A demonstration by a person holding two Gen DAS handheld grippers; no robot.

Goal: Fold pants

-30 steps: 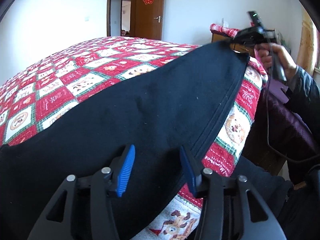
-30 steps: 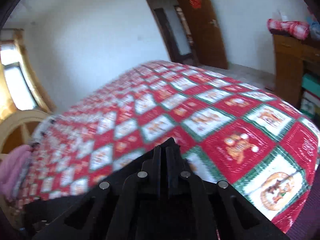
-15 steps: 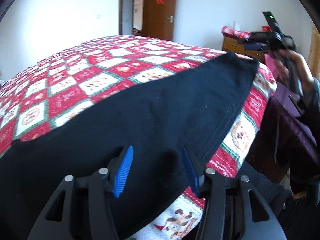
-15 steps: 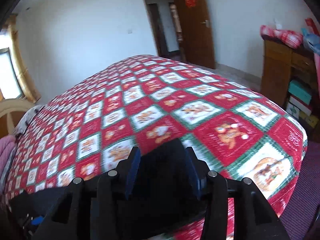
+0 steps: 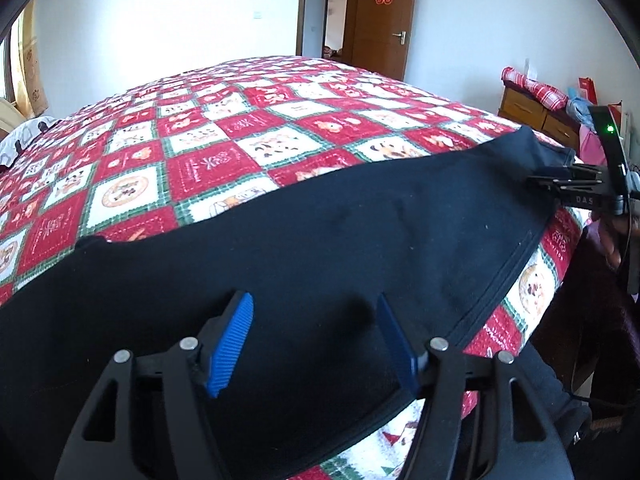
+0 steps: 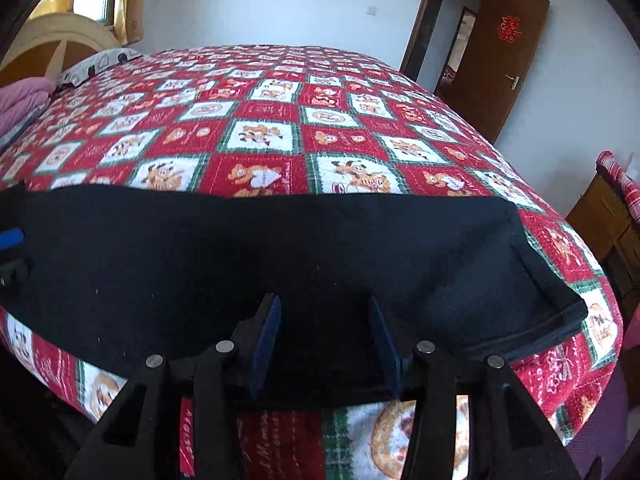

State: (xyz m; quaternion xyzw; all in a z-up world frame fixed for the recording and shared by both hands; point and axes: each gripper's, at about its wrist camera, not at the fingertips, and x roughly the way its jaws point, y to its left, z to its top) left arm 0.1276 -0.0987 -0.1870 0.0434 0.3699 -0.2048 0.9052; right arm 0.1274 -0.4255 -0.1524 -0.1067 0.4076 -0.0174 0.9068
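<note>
Black pants (image 5: 360,240) lie flat in a long strip along the near edge of a bed with a red, white and green patchwork cover (image 5: 224,152). My left gripper (image 5: 312,300) hovers over the near part of the cloth. Its blue pads stand apart, the jaws are opening, and nothing is pinched. The right gripper (image 5: 576,188) shows at the far right by the pants' end, held in a hand. In the right wrist view the pants (image 6: 280,248) span the frame. My right gripper (image 6: 324,302) stands open over their near hem, and the left gripper (image 6: 10,240) peeks in at the left edge.
A brown door (image 5: 384,36) stands open at the back wall. A wooden dresser (image 5: 532,116) with a plaid bundle sits right of the bed. A pillow (image 6: 96,64), a wooden headboard (image 6: 52,44) and pink bedding (image 6: 20,100) are at the bed's far left. The bed edge drops off just below the pants.
The right gripper was shut on the pants' end; it opened, let go and came down to the near hem. The left jaws have spread wider. The pants now lie flat.
</note>
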